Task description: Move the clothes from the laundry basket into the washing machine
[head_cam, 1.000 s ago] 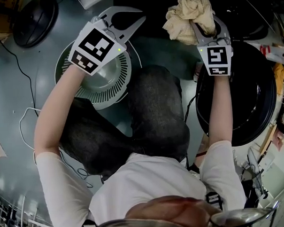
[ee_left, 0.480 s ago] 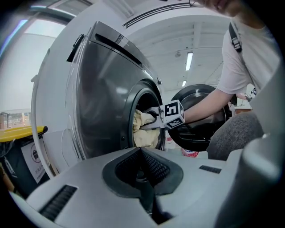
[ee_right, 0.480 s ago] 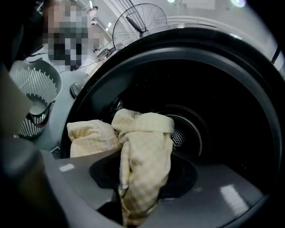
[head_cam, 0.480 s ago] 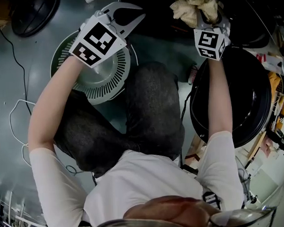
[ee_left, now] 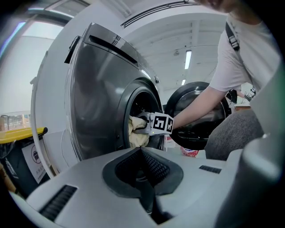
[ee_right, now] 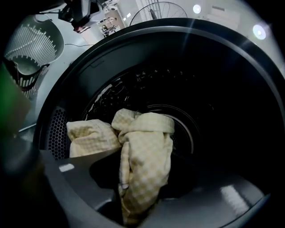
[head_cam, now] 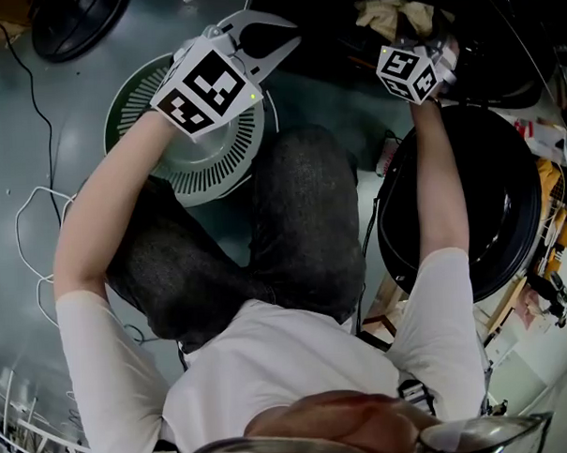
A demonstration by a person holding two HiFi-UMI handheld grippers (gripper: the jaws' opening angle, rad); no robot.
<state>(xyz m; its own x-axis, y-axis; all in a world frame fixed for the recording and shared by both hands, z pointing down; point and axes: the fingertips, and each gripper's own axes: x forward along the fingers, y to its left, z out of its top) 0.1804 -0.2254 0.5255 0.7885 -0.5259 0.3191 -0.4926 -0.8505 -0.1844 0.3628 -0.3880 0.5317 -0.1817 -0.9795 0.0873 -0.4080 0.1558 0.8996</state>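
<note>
My right gripper (head_cam: 423,38) is shut on a cream checked cloth (head_cam: 393,12) and holds it at the mouth of the washing machine drum (ee_right: 187,93). In the right gripper view the cloth (ee_right: 147,151) hangs from my jaws (ee_right: 122,198) in front of the dark drum. The left gripper view shows the same cloth (ee_left: 137,132) and the right gripper (ee_left: 147,129) at the machine's opening (ee_left: 141,107). My left gripper (head_cam: 292,37) hovers over the round white laundry basket (head_cam: 143,133), its jaws together with nothing between them.
The round washer door (head_cam: 489,202) stands open at the right, beside the person's right arm. The person's knees (head_cam: 302,211) lie between basket and door. Cables (head_cam: 30,232) trail on the floor at the left. A yellow-lidded bin (ee_left: 18,133) stands left of the machine.
My right gripper has carried the cream cloth toward the top of the head view, into the washer's opening, and has rolled. The left gripper has stayed over the basket.
</note>
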